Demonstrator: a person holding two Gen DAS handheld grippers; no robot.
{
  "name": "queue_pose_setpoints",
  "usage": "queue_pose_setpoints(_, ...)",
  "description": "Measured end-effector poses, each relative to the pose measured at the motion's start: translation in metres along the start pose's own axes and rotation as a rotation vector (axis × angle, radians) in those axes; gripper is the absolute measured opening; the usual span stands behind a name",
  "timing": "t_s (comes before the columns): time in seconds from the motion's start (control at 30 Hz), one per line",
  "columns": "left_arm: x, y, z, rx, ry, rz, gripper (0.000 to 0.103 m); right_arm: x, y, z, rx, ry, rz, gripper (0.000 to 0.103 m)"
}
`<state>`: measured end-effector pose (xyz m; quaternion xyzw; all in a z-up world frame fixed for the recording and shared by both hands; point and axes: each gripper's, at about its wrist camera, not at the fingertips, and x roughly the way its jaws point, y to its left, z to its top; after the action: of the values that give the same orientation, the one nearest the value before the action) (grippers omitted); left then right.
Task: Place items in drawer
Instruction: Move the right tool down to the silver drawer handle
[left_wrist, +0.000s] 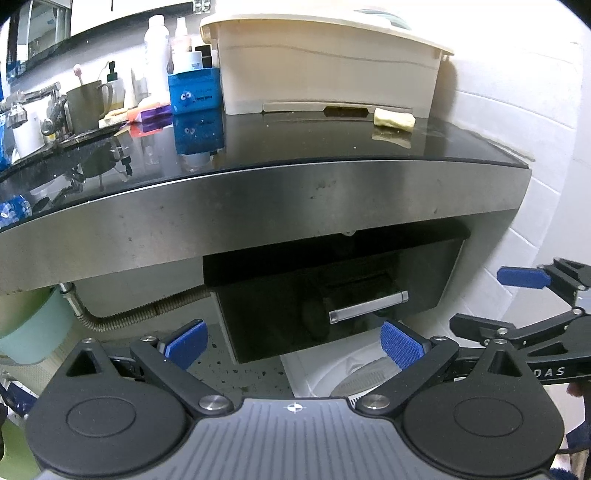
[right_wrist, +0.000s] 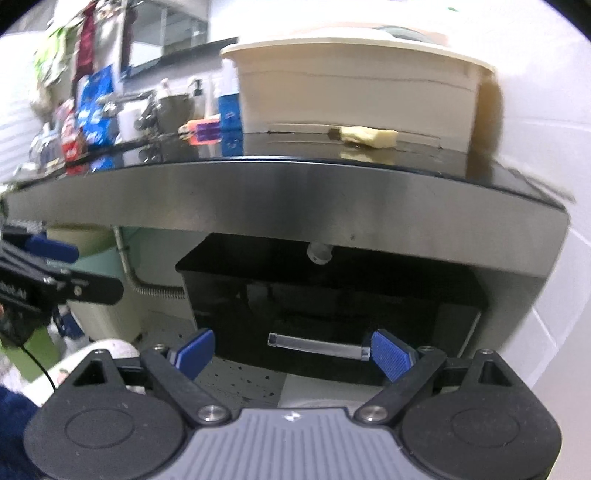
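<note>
Currently, both my grippers, left gripper (left_wrist: 293, 345) and right gripper (right_wrist: 293, 356), stand open, holding nothing. One black drawer (left_wrist: 332, 291) with one silver handle (left_wrist: 367, 306) sits under the counter (left_wrist: 258, 218); one yellow sponge (left_wrist: 393, 119) lies on top.

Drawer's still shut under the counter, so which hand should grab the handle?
Right, probably. The right gripper is open with its fingers level with the drawer handle, one already beside its end. The left gripper sits lower and off to the side.

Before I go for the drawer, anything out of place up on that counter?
Only the yellow sponge: it lies loose on the black counter, right against the cream bin's front slot. Nothing spilled or damaged.
</note>
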<state>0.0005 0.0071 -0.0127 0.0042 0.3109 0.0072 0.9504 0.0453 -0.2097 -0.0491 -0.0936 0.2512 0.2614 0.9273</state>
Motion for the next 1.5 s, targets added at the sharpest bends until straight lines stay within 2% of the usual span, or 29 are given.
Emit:
queue_pose_setpoints(0.27,0.001,0.003,-0.002,-0.003,0.004,0.013,0.101,0.025,0.002,0.002,-0.160,0.066,-0.006,0.092)
queue_pose_setpoints(0.47,0.000,0.005,-0.002,-0.010,0.001,0.016,0.101,0.042,0.007,-0.001,-0.236,0.101,0.027,0.092)
queue_pose_setpoints(0.63,0.000,0.007,-0.003,-0.013,0.004,0.019,0.101,0.058,0.008,-0.001,-0.256,0.138,0.071,0.094)
queue_pose_setpoints(0.67,0.001,0.008,-0.003,-0.015,0.005,0.019,0.101,0.060,0.009,-0.002,-0.263,0.138,0.075,0.102)
queue_pose_setpoints(0.77,0.001,0.011,-0.004,-0.022,0.009,0.022,0.101,0.067,0.008,-0.001,-0.261,0.148,0.091,0.103)
queue_pose_setpoints(0.9,0.001,0.013,-0.003,-0.026,0.009,0.024,0.101,0.075,0.001,0.002,-0.194,0.148,0.138,0.103)
queue_pose_setpoints(1.1,0.001,0.012,-0.004,-0.023,0.010,0.026,0.101,0.084,-0.004,0.003,-0.230,0.139,0.113,0.103)
queue_pose_setpoints(1.27,0.002,0.011,-0.005,-0.018,0.011,0.021,0.101,0.097,-0.008,0.002,-0.257,0.167,0.121,0.103)
queue_pose_setpoints(1.5,0.002,0.012,-0.005,-0.018,0.011,0.023,0.101,0.117,-0.002,-0.005,-0.397,0.204,0.093,0.103)
